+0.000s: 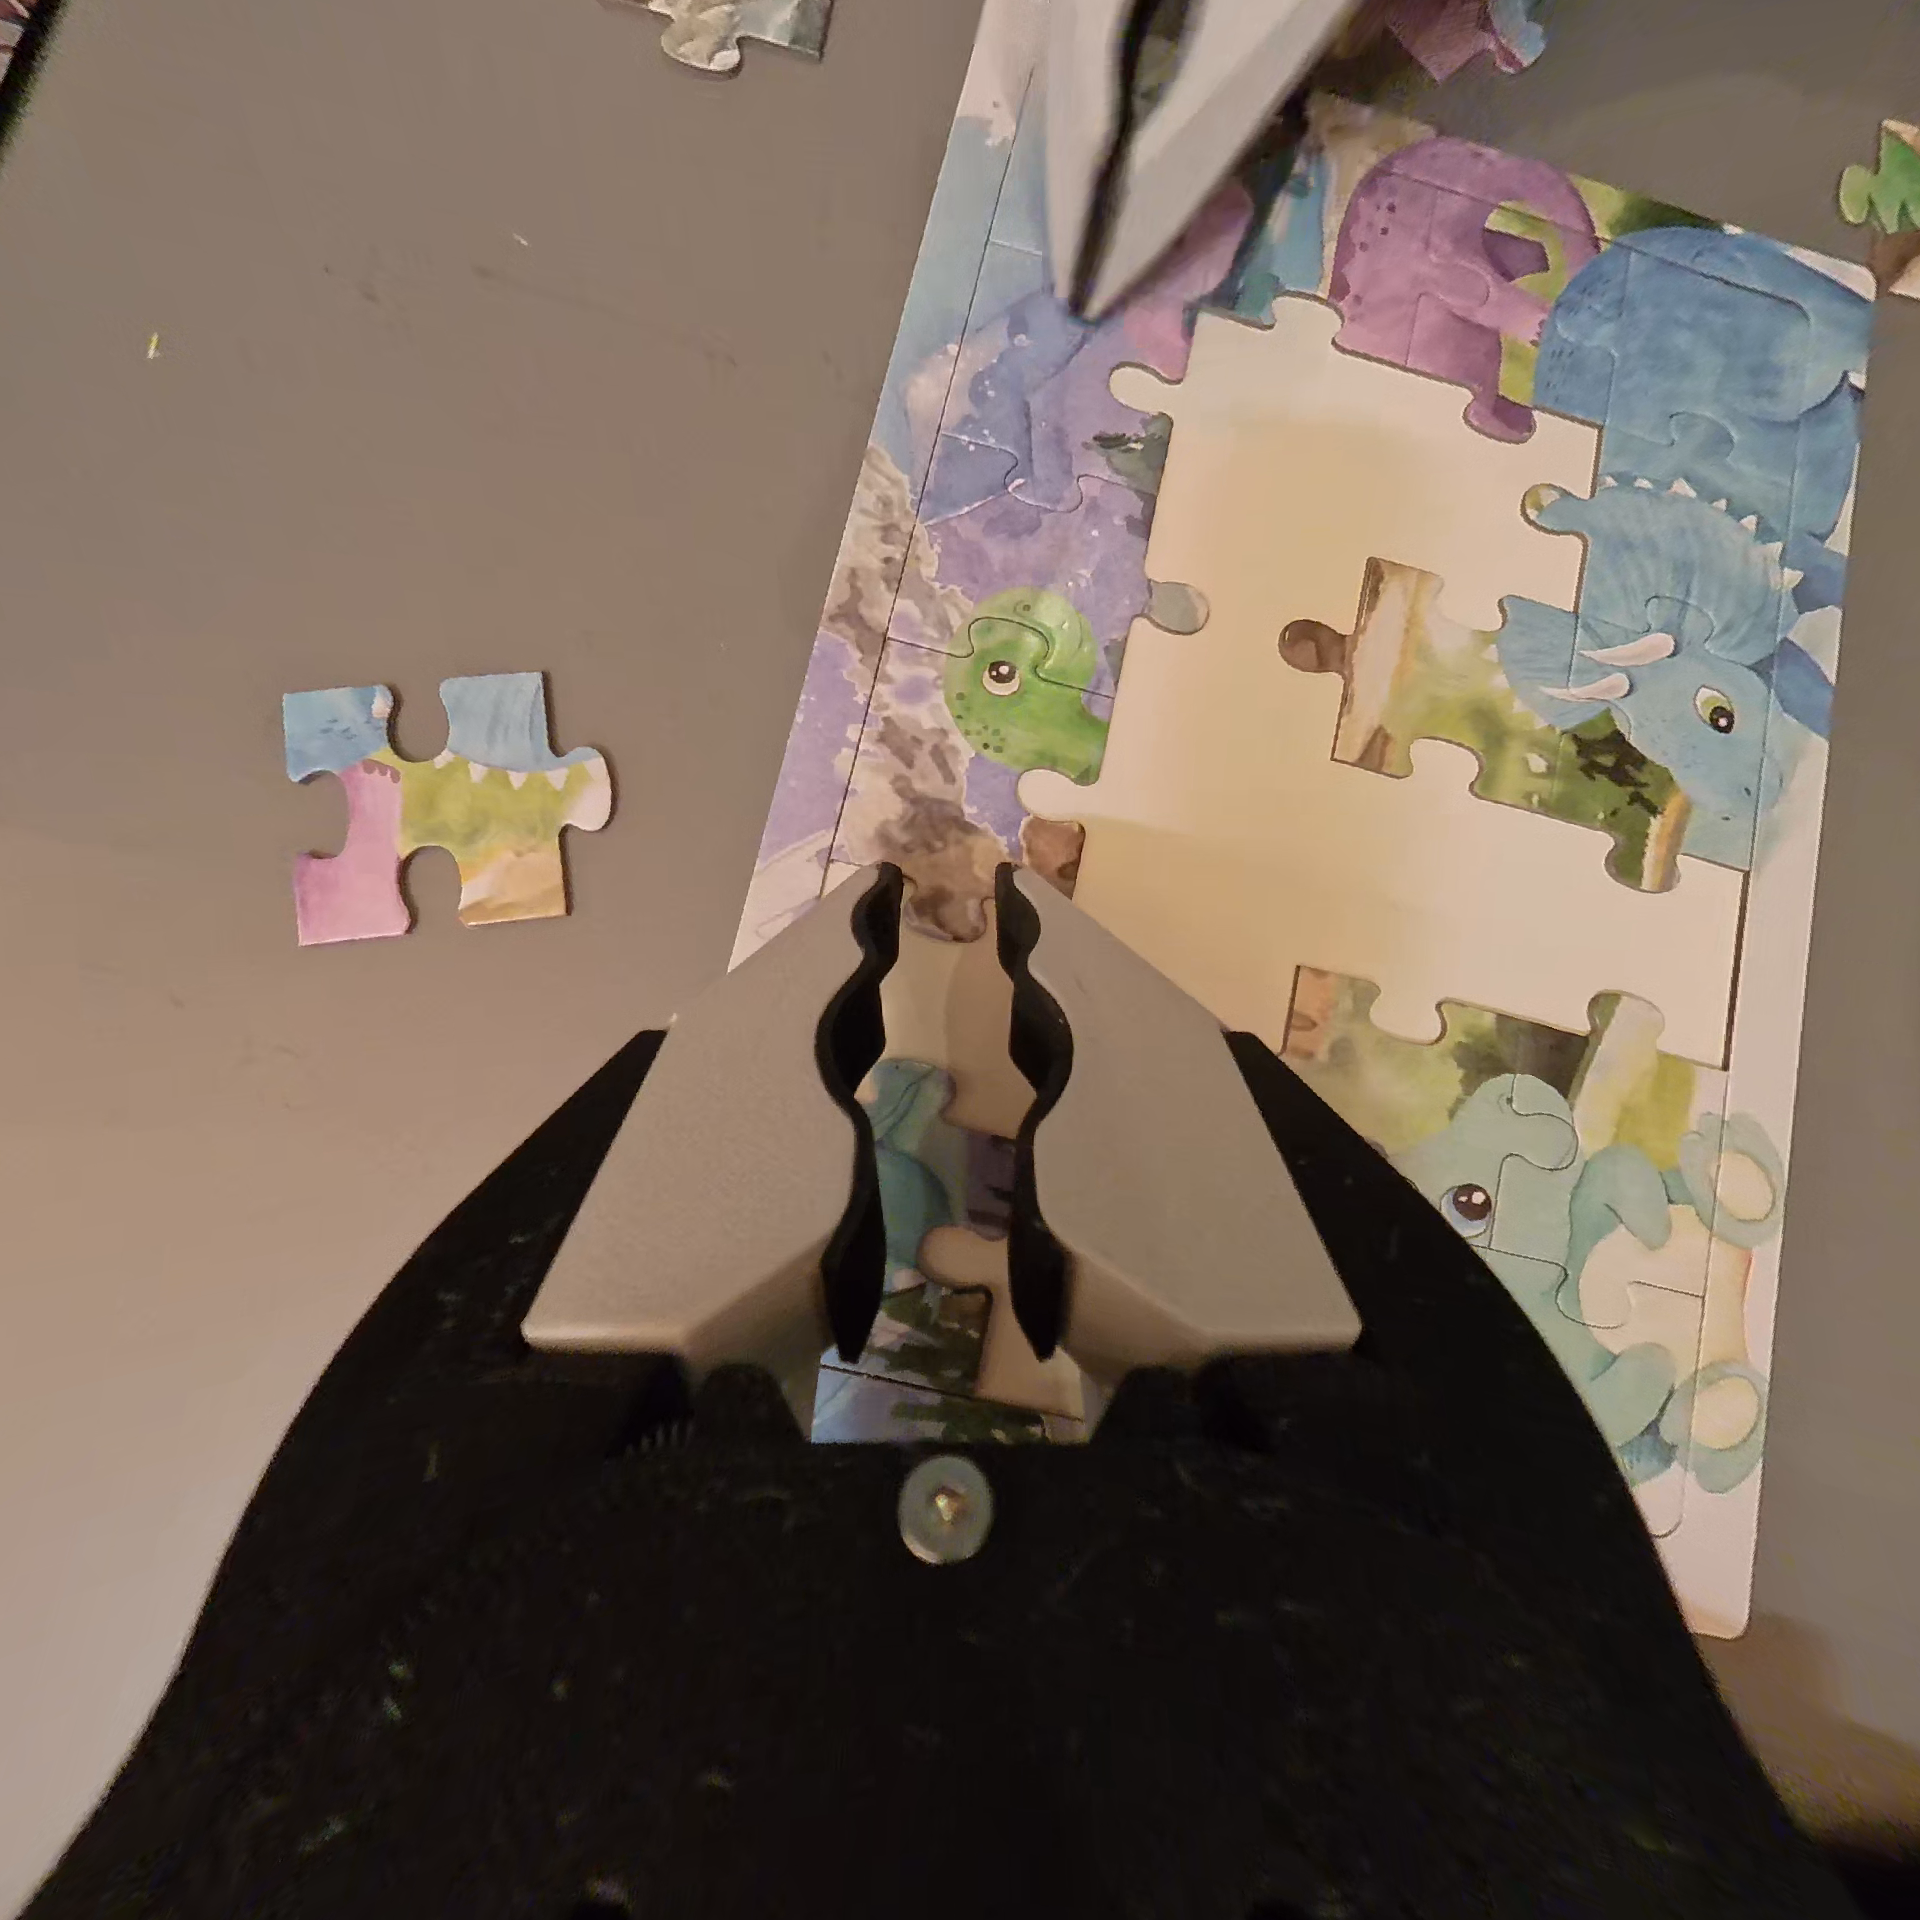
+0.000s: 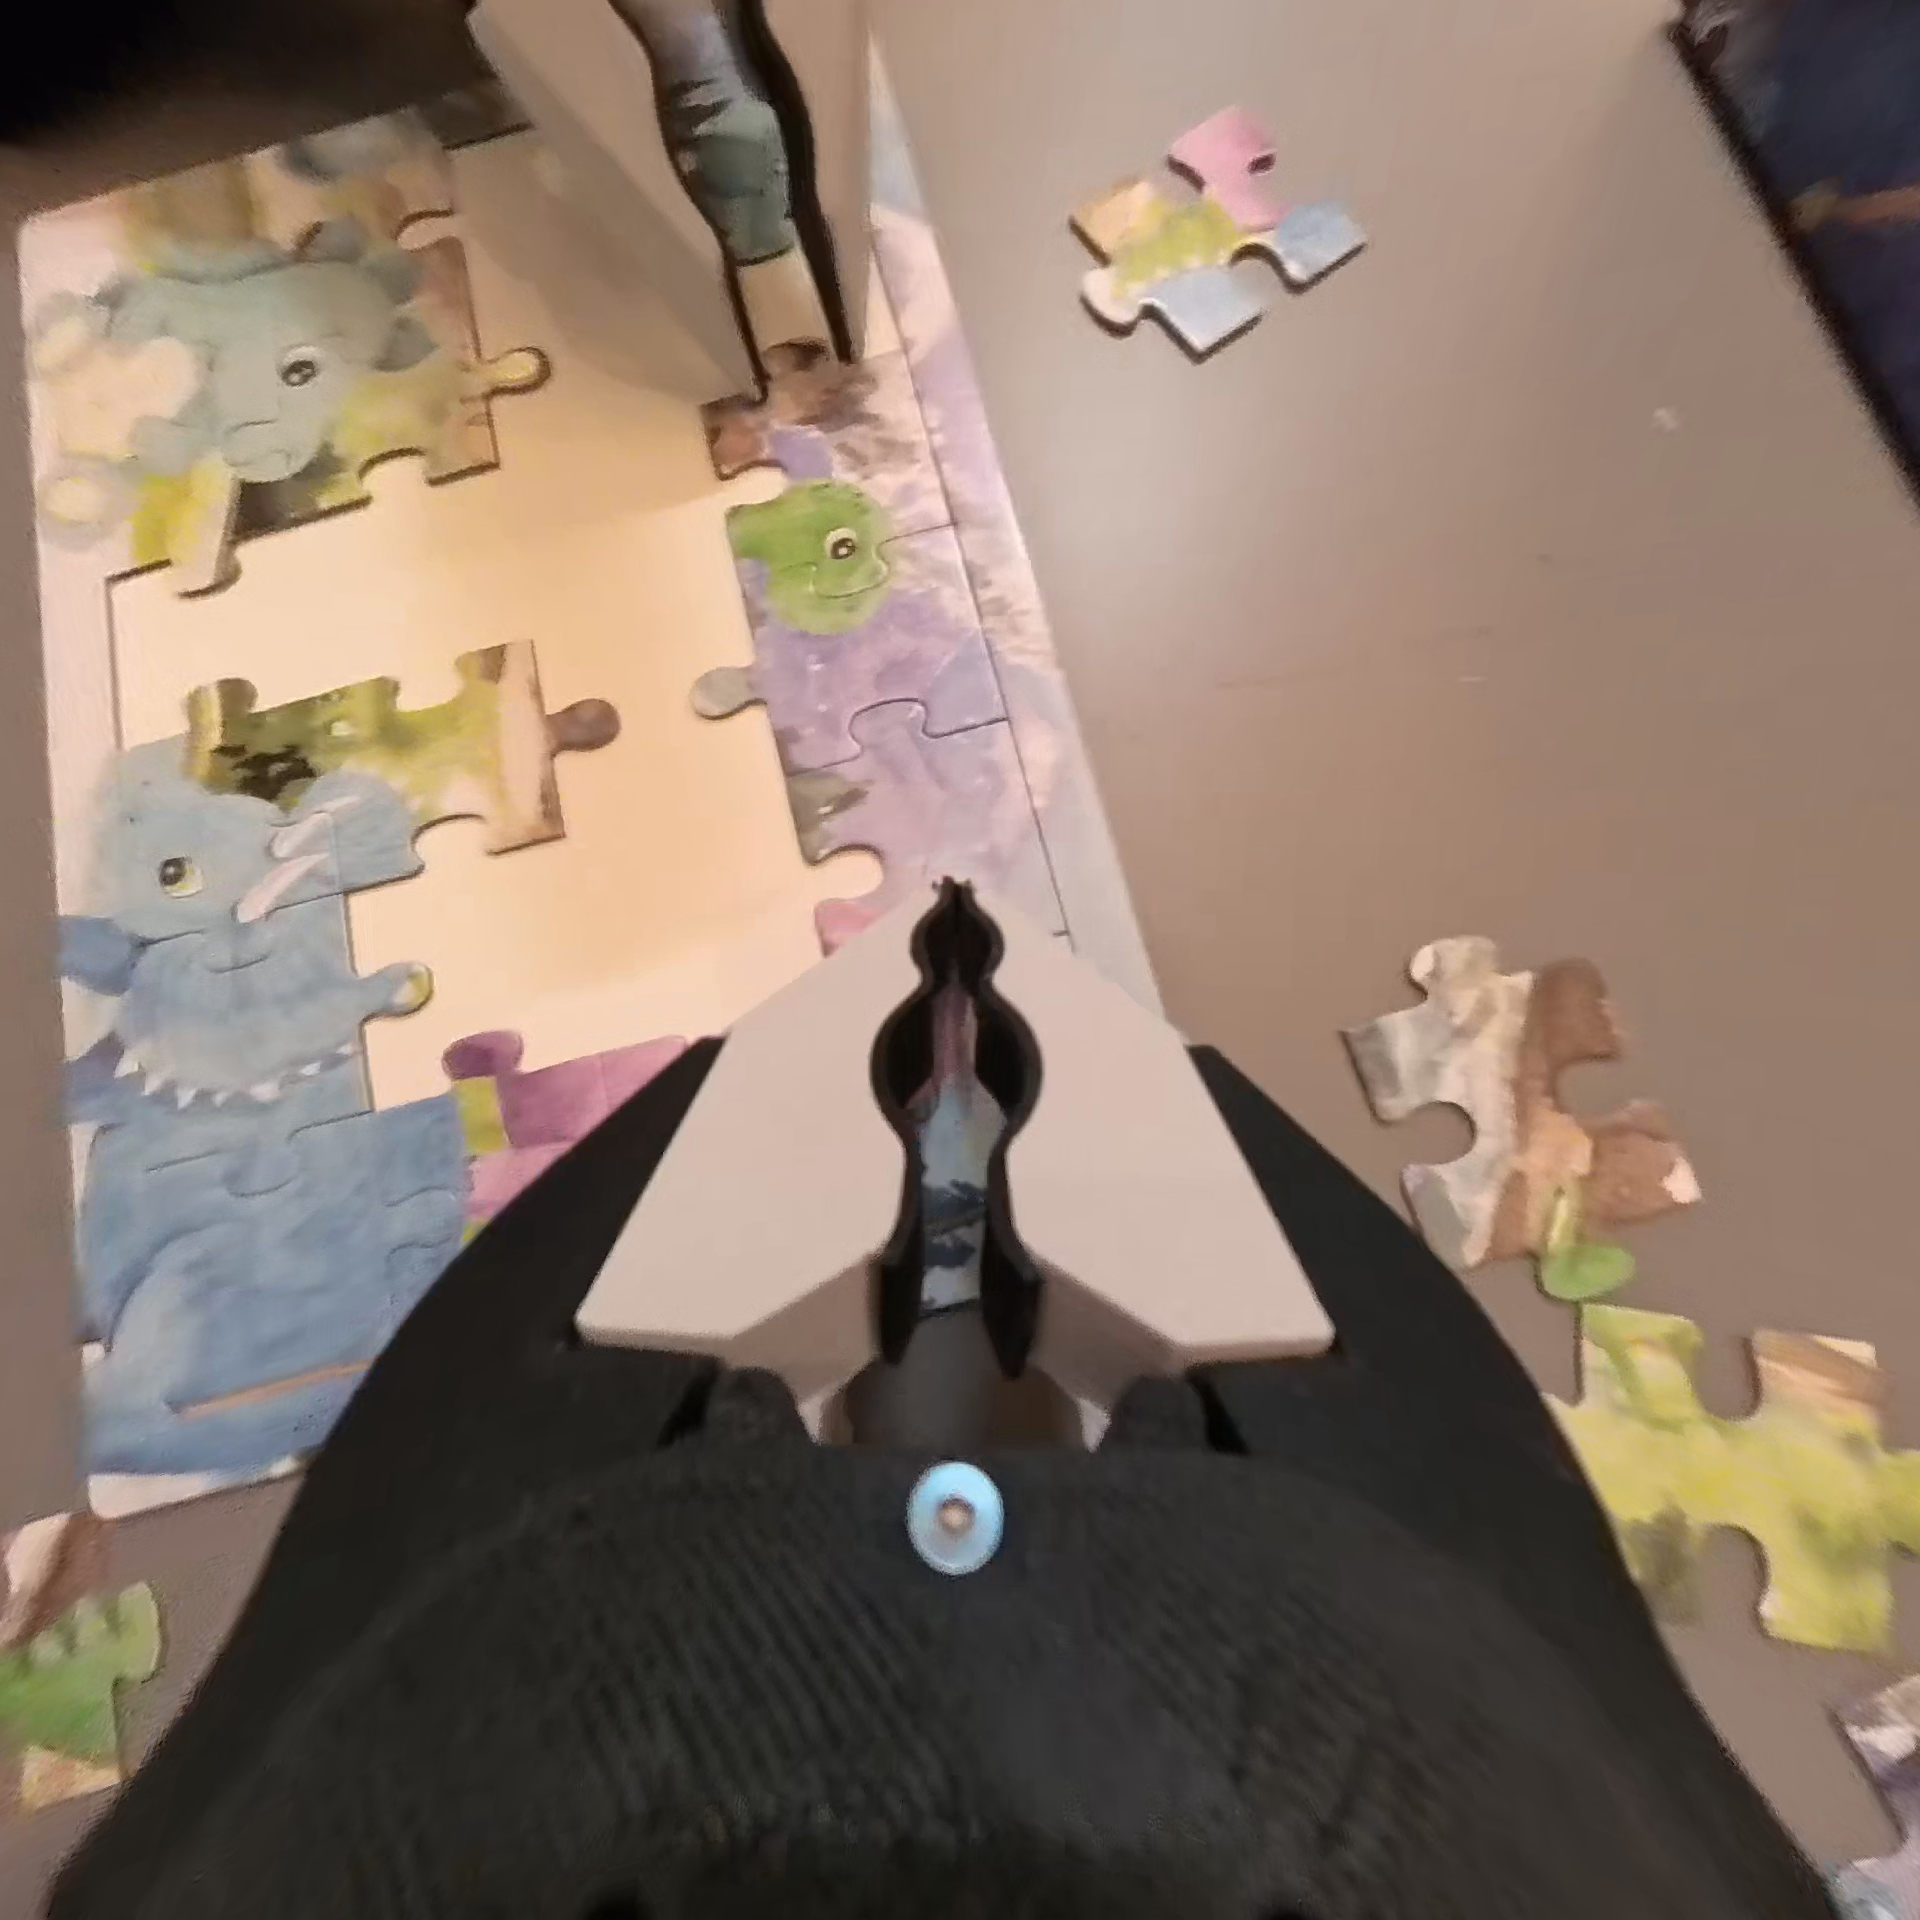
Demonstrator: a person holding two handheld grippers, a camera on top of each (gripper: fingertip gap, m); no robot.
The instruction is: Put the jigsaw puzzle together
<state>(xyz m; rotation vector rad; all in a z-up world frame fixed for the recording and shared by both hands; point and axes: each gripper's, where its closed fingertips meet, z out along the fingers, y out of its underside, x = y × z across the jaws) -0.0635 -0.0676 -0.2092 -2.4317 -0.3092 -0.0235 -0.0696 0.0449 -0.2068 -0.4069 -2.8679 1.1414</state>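
Two loose pieces — beside right tongs — escape left view.

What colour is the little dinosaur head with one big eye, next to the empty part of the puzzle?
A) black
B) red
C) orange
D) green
D: the small dinosaur head beside the bare cream gap in the puzzle board is bright green, as the right wrist view also shows.
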